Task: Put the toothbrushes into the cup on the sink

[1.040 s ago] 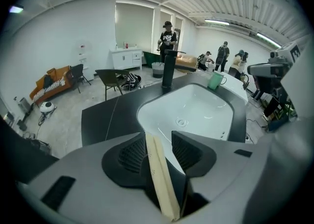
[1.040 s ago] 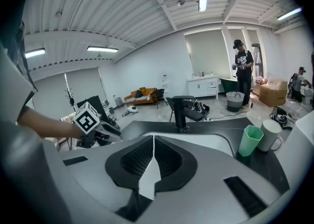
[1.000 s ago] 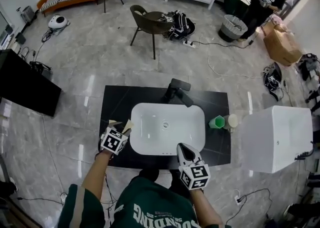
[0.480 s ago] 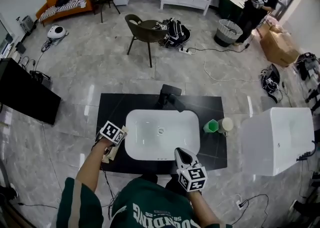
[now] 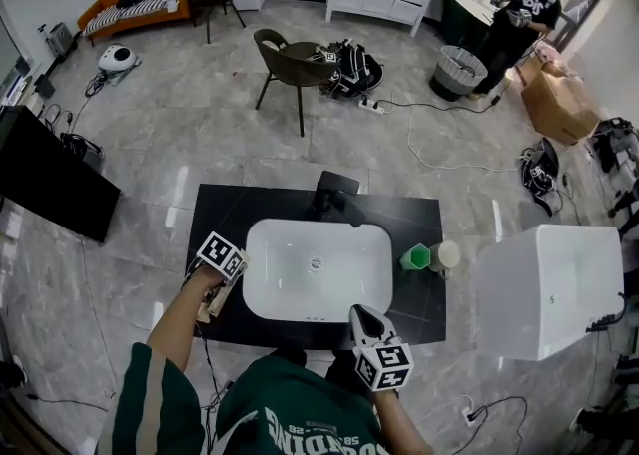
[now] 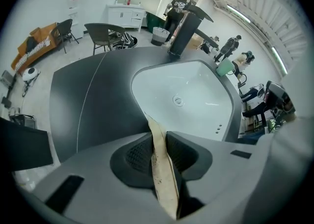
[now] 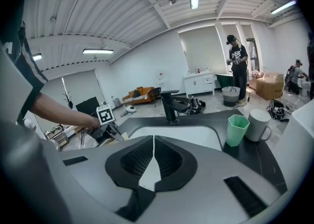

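Pickup step: left hand-held gripper [image 6: 158, 138] at the tabletop's [image 5: 222, 206] left edge, jaws just closed, clamping a flat tan strip [image 6: 164, 179], likely a toothbrush. Right hand-held gripper [image 7: 153, 156] clenched, empty. Next move calls for lifting and carrying it across the sink [image 5: 262, 243] to the green cup [image 5: 415, 257], well apart on its right.

Shirt [image 5: 292, 415]: dark green, with large white lettering across the chest.
Left sleeve [image 5: 160, 401]: short and loose, with a pale stripe down its edge.
Left tongs [image 5: 208, 304]: grey shell, beige-lined tips, black-and-white marker cube [image 5: 221, 256].
Right tongs [image 5: 361, 315]: pale grey shell with black pads and a matching cube [image 5: 385, 367].
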Action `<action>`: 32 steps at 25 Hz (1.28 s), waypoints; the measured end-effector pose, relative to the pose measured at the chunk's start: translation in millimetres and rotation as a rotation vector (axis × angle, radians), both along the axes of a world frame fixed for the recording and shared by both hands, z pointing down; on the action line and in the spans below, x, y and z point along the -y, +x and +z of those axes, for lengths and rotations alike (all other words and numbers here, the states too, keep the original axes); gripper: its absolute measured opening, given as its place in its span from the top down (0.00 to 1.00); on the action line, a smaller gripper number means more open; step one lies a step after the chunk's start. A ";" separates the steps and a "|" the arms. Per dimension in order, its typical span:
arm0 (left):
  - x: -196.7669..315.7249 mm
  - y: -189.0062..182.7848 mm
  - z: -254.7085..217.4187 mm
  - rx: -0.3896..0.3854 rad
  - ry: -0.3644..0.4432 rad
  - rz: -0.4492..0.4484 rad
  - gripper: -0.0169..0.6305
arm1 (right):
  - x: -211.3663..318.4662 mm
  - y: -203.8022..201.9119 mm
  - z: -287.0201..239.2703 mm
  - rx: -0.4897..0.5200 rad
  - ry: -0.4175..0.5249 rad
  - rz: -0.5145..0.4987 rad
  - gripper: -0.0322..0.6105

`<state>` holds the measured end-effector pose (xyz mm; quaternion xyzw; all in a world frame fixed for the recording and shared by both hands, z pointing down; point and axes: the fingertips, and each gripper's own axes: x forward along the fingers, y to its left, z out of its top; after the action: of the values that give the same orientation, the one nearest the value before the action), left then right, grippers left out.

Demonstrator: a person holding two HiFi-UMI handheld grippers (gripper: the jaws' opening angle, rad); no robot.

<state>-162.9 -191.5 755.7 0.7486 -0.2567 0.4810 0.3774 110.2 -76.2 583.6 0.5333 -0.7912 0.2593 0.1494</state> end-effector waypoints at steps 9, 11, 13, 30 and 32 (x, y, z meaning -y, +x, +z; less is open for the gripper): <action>7.5 36.0 -37.0 -0.091 0.087 0.039 0.88 | -3.3 11.0 -5.7 0.003 0.014 0.021 0.88; 8.2 50.5 -45.6 -0.115 0.124 0.065 0.88 | -5.3 10.7 -4.1 0.006 0.013 0.023 0.88; 7.4 64.0 -53.9 -0.139 0.157 0.087 0.88 | -8.1 9.9 -2.8 0.008 0.010 0.026 0.88; -1.7 198.7 -109.3 -0.446 0.335 0.208 0.88 | -16.8 31.1 -2.9 -0.006 0.009 0.077 0.88; -1.4 215.5 -118.0 -0.487 0.354 0.214 0.88 | -18.5 36.4 -3.9 -0.011 0.009 0.088 0.88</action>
<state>52.6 -190.1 637.7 0.9185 -0.1584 0.2723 0.2391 146.6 -57.7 579.7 0.5695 -0.7674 0.2593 0.1398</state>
